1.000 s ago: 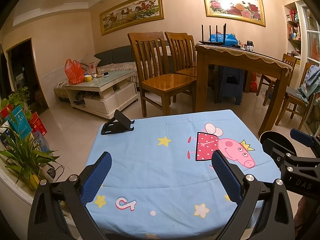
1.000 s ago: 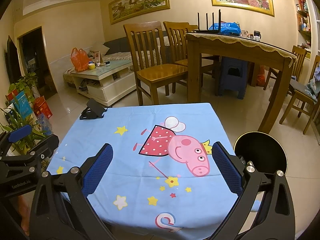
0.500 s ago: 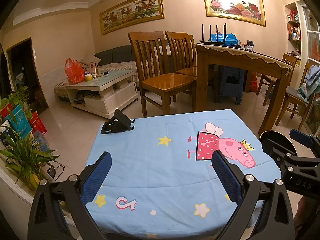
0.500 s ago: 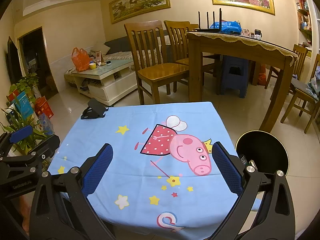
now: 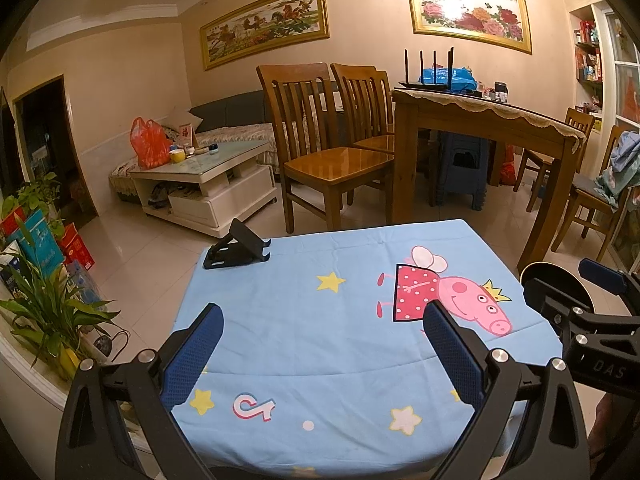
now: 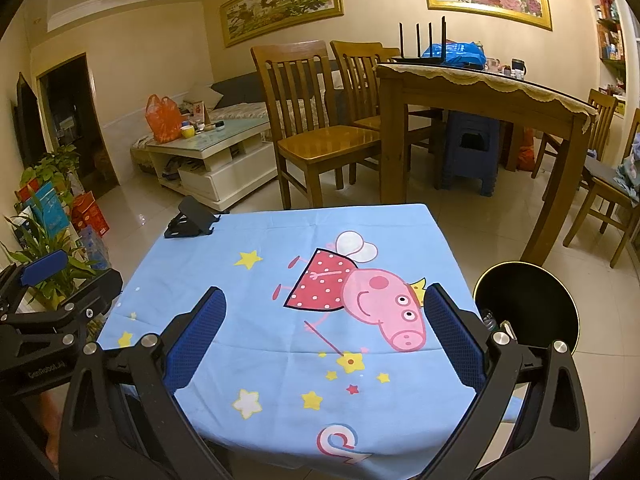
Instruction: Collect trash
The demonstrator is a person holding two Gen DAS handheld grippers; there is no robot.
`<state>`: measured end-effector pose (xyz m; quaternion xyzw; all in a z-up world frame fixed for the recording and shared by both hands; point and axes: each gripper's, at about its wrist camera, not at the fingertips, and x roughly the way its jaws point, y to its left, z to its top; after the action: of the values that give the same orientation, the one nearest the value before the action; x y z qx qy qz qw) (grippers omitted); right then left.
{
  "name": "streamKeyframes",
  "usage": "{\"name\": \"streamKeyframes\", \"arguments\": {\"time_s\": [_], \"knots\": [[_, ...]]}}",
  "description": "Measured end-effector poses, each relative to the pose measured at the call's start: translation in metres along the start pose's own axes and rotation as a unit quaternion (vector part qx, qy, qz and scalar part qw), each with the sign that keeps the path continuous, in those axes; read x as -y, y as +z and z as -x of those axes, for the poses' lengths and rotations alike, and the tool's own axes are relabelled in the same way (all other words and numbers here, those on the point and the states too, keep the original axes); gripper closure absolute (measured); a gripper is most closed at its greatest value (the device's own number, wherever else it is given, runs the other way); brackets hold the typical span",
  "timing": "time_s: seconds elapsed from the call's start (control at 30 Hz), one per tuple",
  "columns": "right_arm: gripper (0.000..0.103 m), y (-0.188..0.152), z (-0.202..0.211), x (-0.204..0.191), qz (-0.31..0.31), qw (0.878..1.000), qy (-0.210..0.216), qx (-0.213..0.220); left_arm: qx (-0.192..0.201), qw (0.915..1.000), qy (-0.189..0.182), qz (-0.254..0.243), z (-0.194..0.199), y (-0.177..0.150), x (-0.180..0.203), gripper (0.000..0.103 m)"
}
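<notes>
A small table with a blue cartoon-pig cloth (image 5: pixel 320 332) (image 6: pixel 280 280) lies in front of both grippers; I see no trash on it. A black round bin (image 6: pixel 528 304) stands on the floor at the table's right side, with a few items just visible inside; its rim shows in the left wrist view (image 5: pixel 556 280). My left gripper (image 5: pixel 322 340) is open and empty above the near edge of the cloth. My right gripper (image 6: pixel 324 328) is open and empty above the cloth, left of the bin. Each gripper shows at the other view's edge.
A black folding phone stand (image 5: pixel 236 250) (image 6: pixel 192 224) sits at the table's far left corner. Wooden chairs (image 5: pixel 320 148) and a dining table (image 5: pixel 480 120) stand beyond. A white coffee table (image 5: pixel 208 176) is at far left, potted plants (image 5: pixel 48 312) at the left.
The right wrist view has shifted slightly, as the right gripper rose or drew back a little. The left gripper has held still. Both stayed open.
</notes>
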<state>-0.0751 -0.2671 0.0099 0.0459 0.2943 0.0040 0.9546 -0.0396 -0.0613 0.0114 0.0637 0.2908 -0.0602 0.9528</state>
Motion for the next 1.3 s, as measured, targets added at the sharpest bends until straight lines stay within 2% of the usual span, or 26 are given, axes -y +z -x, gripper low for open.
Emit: {"name": "streamKeyframes", "arguments": {"time_s": [0.4, 0.63, 0.8, 1.0, 1.2, 1.3], "knots": [[0.005, 0.001, 0.0, -0.001, 0.0, 1.0, 0.002, 0.0, 0.001, 1.0, 0.005, -0.004, 0.0, -0.002, 0.002, 0.007], [0.005, -0.003, -0.001, -0.009, 0.0, 1.0, 0.003, -0.002, -0.013, 0.9999, -0.008, -0.003, -0.003, -0.004, 0.003, 0.006], [0.005, -0.009, 0.0, -0.02, -0.003, 1.0, 0.003, -0.004, -0.032, 0.9986, -0.04, 0.007, -0.009, -0.005, 0.0, 0.006], [0.005, -0.016, 0.003, -0.036, -0.007, 1.0, 0.0, -0.006, 0.008, 0.9998, 0.008, 0.015, 0.004, -0.007, -0.002, 0.006], [0.005, -0.015, 0.002, -0.034, -0.012, 1.0, -0.001, -0.009, 0.017, 0.9995, 0.025, 0.005, 0.005, -0.005, -0.001, 0.006], [0.005, -0.015, 0.002, -0.033, -0.012, 1.0, -0.001, -0.009, 0.005, 0.9999, 0.012, 0.002, 0.002, -0.004, -0.001, 0.006]]}}
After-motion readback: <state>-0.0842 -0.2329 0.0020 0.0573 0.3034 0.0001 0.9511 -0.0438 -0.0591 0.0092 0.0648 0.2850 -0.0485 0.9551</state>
